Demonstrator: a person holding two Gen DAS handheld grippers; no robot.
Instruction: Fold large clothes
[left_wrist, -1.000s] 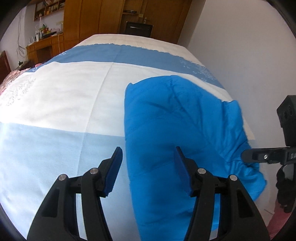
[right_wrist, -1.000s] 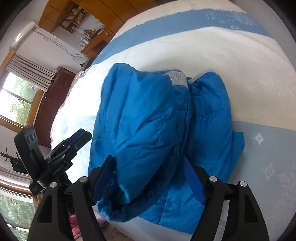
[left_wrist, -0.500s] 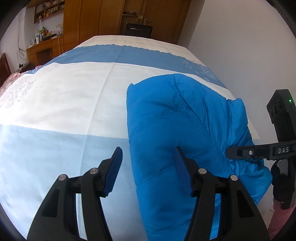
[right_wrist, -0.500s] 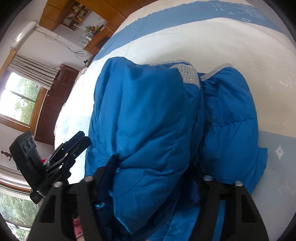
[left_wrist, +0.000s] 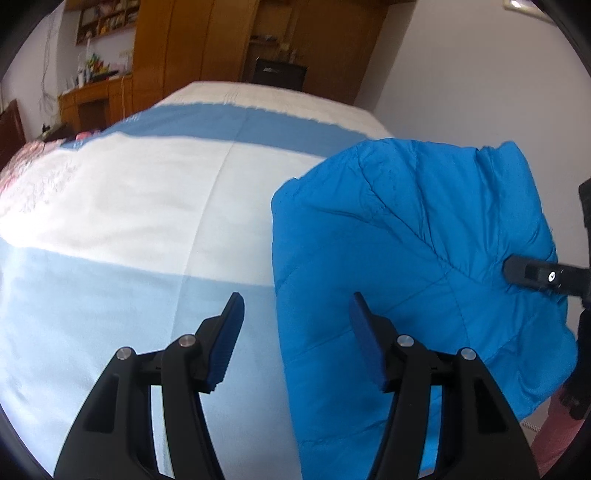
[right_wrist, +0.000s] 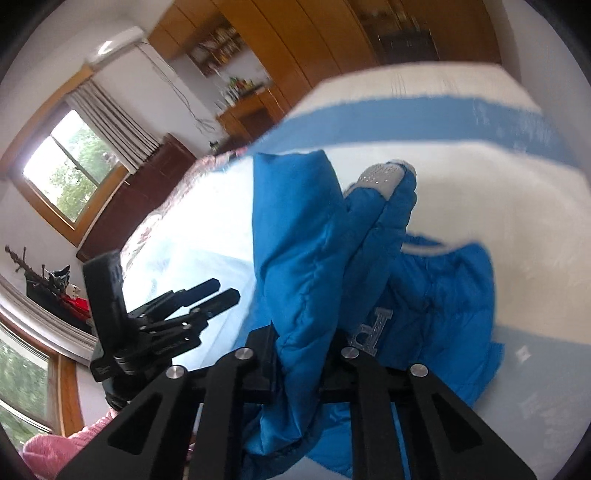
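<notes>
Jacket first: the puffy bright blue quilted jacket (left_wrist: 406, 258) lies on the bed with the blue and white striped cover (left_wrist: 147, 206), at the 3 o'clock side of the left view, close to the bed's edge.

What has just changed is the right black two-finger gripper (right_wrist: 301, 365). A second ago its jaws stood wide around the near edge of the jacket. They have just been closing, and now they are clenched tight on a thick fold of the blue cloth. That fold is pulled up off the bed and stands tall in the right view, where before the jacket lay flat. The grey dotted collar lining (right_wrist: 384, 177) now shows at 12 o'clock above the lifted fold.

The left black gripper with blue pads (left_wrist: 295, 343) hangs over the bed at 6 o'clock in its own view. Its jaws stand apart and grasp nothing. One pad is over the bare cover and the other is over the jacket's left edge.

I think this means a fold is starting. The right side has its grip and can carry the cloth across. The left side has no hold yet.

Grey letters (right_wrist: 373, 332) sit on the jacket, just by the right gripper. They look turned around and blurry, maybe a "P" and one more letter. I cannot read the word.
</notes>
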